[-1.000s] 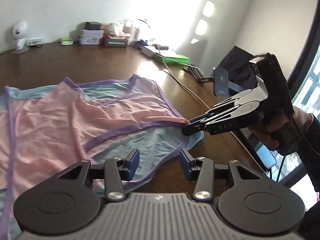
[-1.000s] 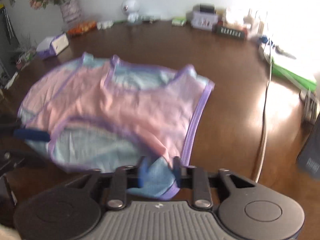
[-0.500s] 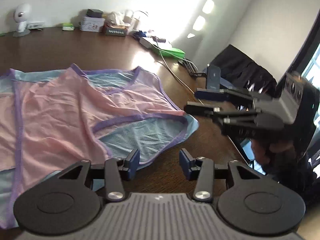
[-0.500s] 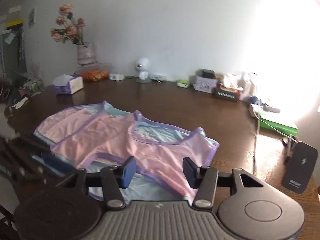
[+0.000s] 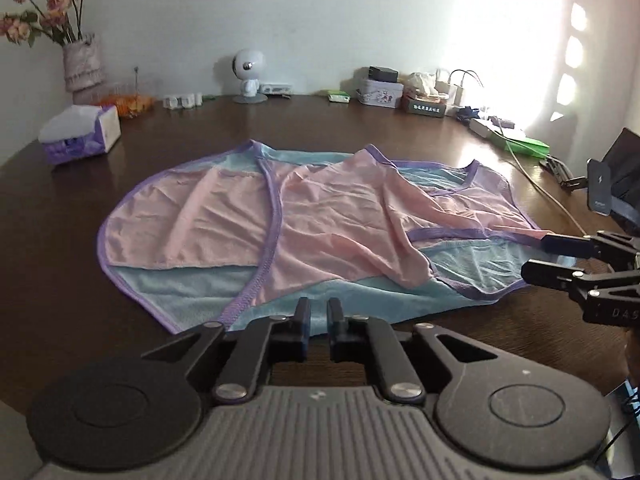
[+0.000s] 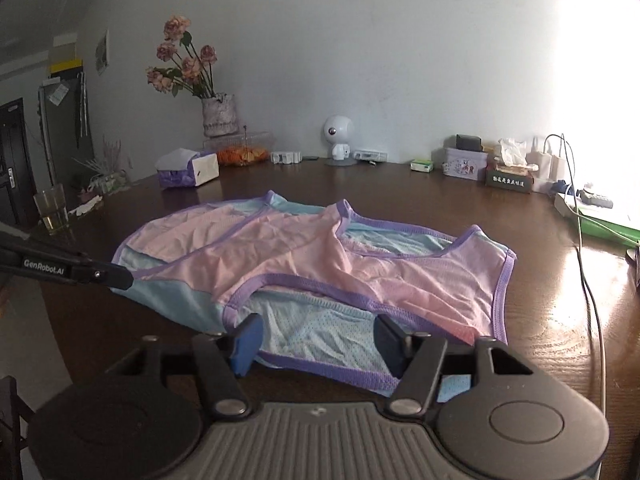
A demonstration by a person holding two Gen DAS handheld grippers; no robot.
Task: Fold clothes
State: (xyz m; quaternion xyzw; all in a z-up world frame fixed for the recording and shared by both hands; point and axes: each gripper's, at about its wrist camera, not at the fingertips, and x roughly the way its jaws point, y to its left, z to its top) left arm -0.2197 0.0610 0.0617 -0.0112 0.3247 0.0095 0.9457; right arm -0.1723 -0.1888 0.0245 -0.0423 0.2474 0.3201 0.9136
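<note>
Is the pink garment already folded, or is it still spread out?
Partly folded: the pink garment lies flat on the table, one pink flap turned over its blue layer.

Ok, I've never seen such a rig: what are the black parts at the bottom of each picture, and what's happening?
There is no robot. A person holds a two-finger tool in each hand, each with a fisheye camera looking along its fingers. The black parts are that tool seen by its own camera. One picture comes from the left hand-held gripper, the other from the right hand-held gripper. Each view also shows the other tool at its edge. On the table a pink and blue garment lies spread out. The left one looks shut on its near edge. The right one is open over the hem, holding nothing.
</note>
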